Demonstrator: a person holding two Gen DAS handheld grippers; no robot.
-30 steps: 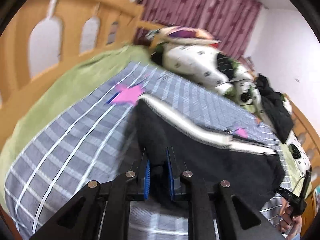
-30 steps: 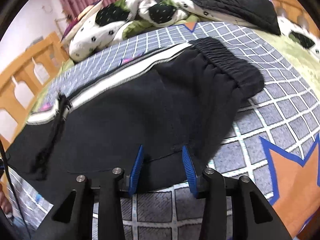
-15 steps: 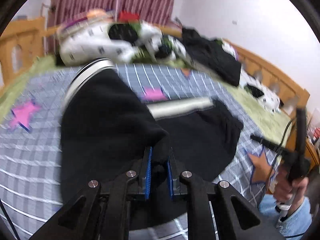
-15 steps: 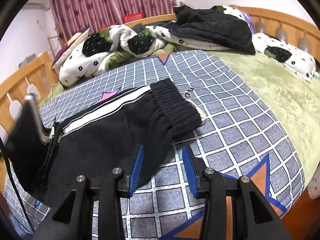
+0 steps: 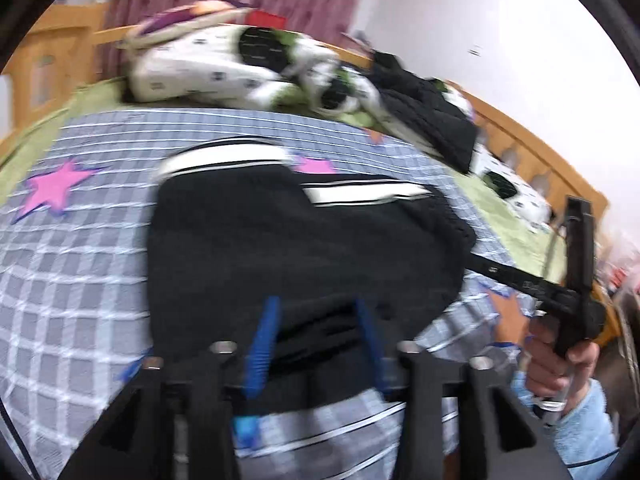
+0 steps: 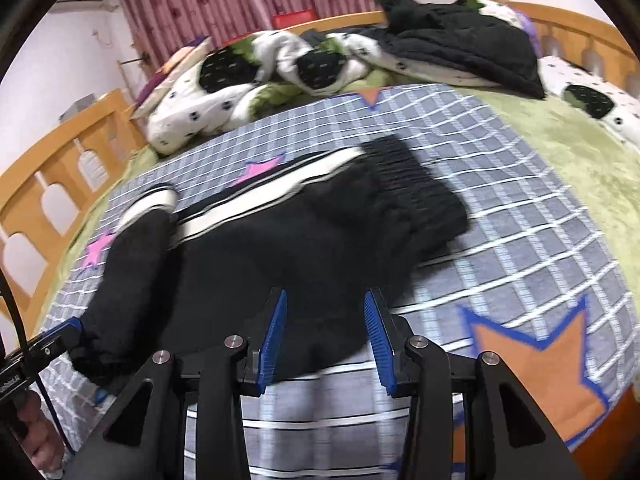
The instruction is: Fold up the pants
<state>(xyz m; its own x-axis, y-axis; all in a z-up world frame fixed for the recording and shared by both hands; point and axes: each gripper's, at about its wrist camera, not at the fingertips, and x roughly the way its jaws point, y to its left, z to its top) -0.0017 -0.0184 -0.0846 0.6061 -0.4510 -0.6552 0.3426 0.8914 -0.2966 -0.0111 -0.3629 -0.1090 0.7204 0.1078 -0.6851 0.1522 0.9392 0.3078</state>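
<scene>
Black pants (image 5: 304,248) with a white side stripe (image 5: 224,158) lie on the checked bedspread, the leg part folded over onto the waist part. My left gripper (image 5: 316,320) is open just over the near edge of the folded pants, holding nothing. My right gripper (image 6: 326,316) is open and empty at the near edge of the pants (image 6: 280,248). The elastic waistband (image 6: 416,192) lies to the right. The right gripper also shows in the left wrist view (image 5: 560,292), and the left gripper at the left edge of the right wrist view (image 6: 44,344).
A grey checked bedspread (image 6: 500,240) with pink and orange stars covers a green blanket (image 6: 580,152). A rumpled white-and-green quilt (image 6: 248,76) and a black jacket (image 6: 460,40) lie at the head. Wooden bed rails (image 6: 52,176) stand at the sides.
My left gripper carried the pant leg over onto the waist part and opened, letting it go. My right gripper stayed open and moved back toward the pants.
</scene>
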